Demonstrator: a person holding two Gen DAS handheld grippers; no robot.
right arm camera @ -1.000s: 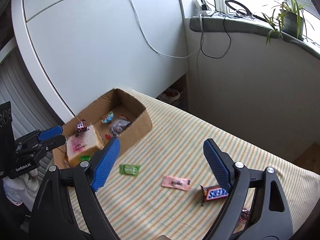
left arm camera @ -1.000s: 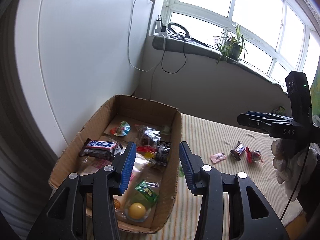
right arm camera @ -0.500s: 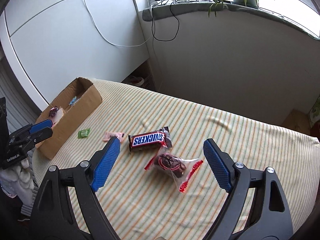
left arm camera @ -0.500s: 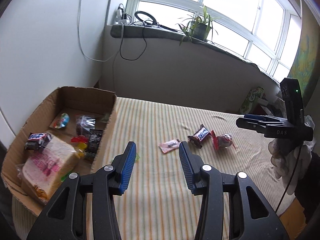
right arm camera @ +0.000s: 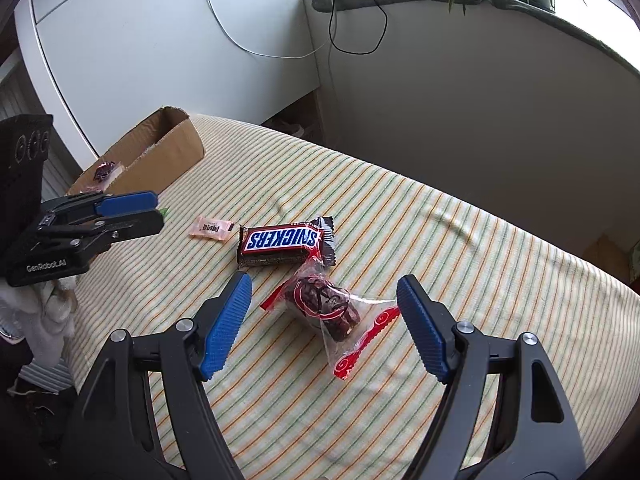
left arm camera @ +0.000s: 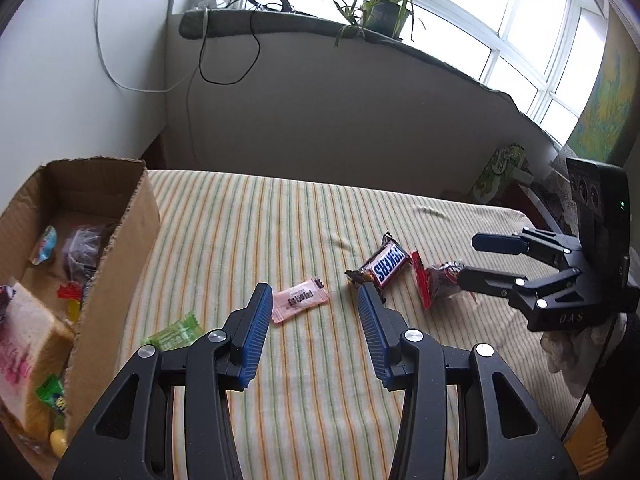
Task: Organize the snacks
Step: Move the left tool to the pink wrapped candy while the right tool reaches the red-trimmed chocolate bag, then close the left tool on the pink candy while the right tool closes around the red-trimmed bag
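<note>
On the striped cloth [left arm camera: 280,216] lie a Snickers bar [left arm camera: 386,266] [right arm camera: 280,240], a pink candy packet [left arm camera: 300,300] [right arm camera: 212,228], a green candy [left arm camera: 176,332] and a clear red-edged packet of dark snack [right arm camera: 324,300] [left arm camera: 440,280]. My left gripper [left arm camera: 312,294] [right arm camera: 157,210] hangs open just short of the pink packet, holding nothing. My right gripper [right arm camera: 324,282] [left arm camera: 470,260] has its jaws closing on either side of the red-edged packet; the pads are still apart from it. The cardboard box [left arm camera: 120,240] [right arm camera: 176,148] at the left holds several snacks.
In the box are a wrapped bread slice [left arm camera: 24,340] and small candies. A grey wall and a sill with a potted plant [left arm camera: 384,12] and cables stand behind the table. A white cabinet [right arm camera: 160,40] is at the left. Gloved hands [right arm camera: 52,312] hold both grippers.
The left gripper swung right from above the box to over the cloth by the pink packet. The right gripper travelled to the red-edged packet, sank toward it, and its jaws narrowed.
</note>
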